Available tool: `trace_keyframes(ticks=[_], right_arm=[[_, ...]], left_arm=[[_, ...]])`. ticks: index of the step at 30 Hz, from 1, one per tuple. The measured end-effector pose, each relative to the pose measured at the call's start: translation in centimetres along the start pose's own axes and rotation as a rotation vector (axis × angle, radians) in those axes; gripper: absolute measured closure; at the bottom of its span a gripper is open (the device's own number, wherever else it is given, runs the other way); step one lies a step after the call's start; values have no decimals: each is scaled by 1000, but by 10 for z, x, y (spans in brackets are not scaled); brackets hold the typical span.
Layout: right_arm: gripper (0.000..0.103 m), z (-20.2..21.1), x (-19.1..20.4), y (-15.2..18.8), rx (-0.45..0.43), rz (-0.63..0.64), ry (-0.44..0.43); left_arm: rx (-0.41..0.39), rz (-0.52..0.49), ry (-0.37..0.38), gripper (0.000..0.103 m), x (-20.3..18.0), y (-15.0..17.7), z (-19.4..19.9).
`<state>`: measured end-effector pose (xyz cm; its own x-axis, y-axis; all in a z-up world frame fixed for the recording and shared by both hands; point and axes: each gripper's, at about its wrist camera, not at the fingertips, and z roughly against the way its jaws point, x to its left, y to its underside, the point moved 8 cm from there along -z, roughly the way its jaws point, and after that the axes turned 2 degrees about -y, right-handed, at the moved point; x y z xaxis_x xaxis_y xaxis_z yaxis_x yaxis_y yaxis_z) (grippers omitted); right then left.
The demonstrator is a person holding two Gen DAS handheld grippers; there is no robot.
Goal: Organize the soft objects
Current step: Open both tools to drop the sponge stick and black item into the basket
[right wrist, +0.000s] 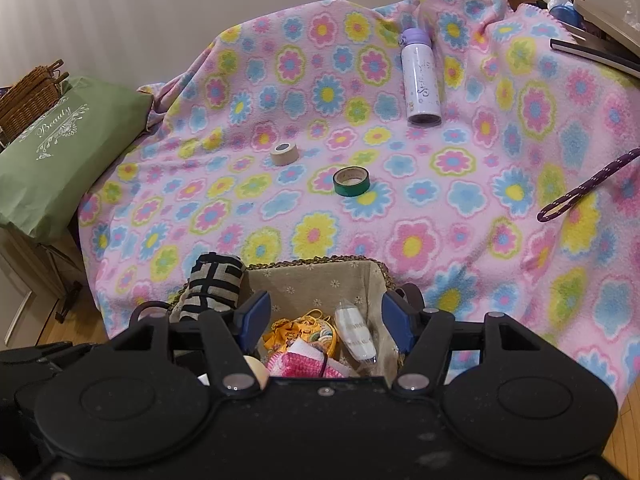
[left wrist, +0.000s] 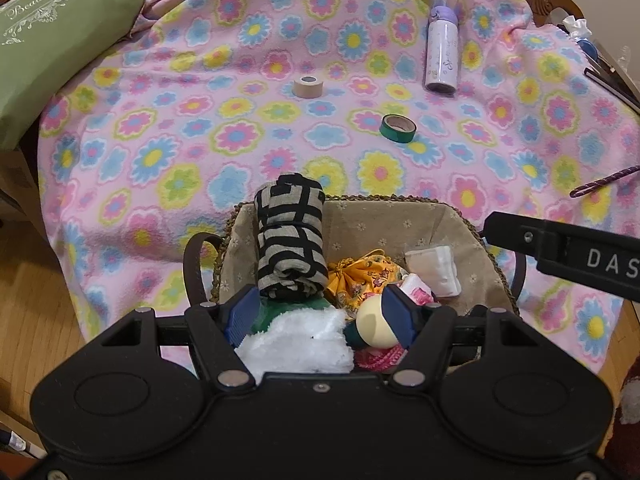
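A woven basket (left wrist: 460,216) with a beige flowered liner stands on the flowered blanket's near edge. Inside lie a rolled black-and-beige patterned cloth (left wrist: 290,240), a yellow pouch (left wrist: 360,276), a white packet (left wrist: 434,270), a white fluffy cloth (left wrist: 296,340), a cream-headed doll (left wrist: 370,324) and a pink knit piece (left wrist: 380,358). My left gripper (left wrist: 320,316) hangs open over the fluffy cloth and the doll, its blue pads (left wrist: 242,316) beside them. My right gripper (right wrist: 326,320) is open above the basket (right wrist: 320,280), over the yellow pouch (right wrist: 300,330), the pink knit piece (right wrist: 304,362) and the white packet (right wrist: 356,334).
On the blanket (left wrist: 180,128) beyond the basket lie a beige tape roll (left wrist: 307,87), a green tape roll (left wrist: 398,128) and a purple bottle (left wrist: 441,52). A green cushion (left wrist: 48,52) sits at the left, a purple cord (right wrist: 580,188) at the right. Books (right wrist: 592,54) lie far right.
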<state>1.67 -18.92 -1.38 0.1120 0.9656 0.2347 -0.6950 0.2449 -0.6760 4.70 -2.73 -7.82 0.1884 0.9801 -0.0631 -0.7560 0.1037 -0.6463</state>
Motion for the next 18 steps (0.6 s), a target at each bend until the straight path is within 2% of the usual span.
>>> trace_keyframes(ticks=[10,12,14,16,18], right_arm=[[28,2,-2,-3,-19,7,6],[22,3,-2,-4,-29,19,14],[20,5,-2,-5,-50,62,46],[14,7,-1,-7,-71,108,78],[6,10,0,-10,-91,126,74]], left_arm=[[-15,-5,-9,39,1,-3,3],[-19,-6,-4,39,2,-4,4],[-28,-10,-6,39,3,-6,5],[-41,-15,-11,39,4,-9,7],[-57,-15,-14,39,6,-13,10]])
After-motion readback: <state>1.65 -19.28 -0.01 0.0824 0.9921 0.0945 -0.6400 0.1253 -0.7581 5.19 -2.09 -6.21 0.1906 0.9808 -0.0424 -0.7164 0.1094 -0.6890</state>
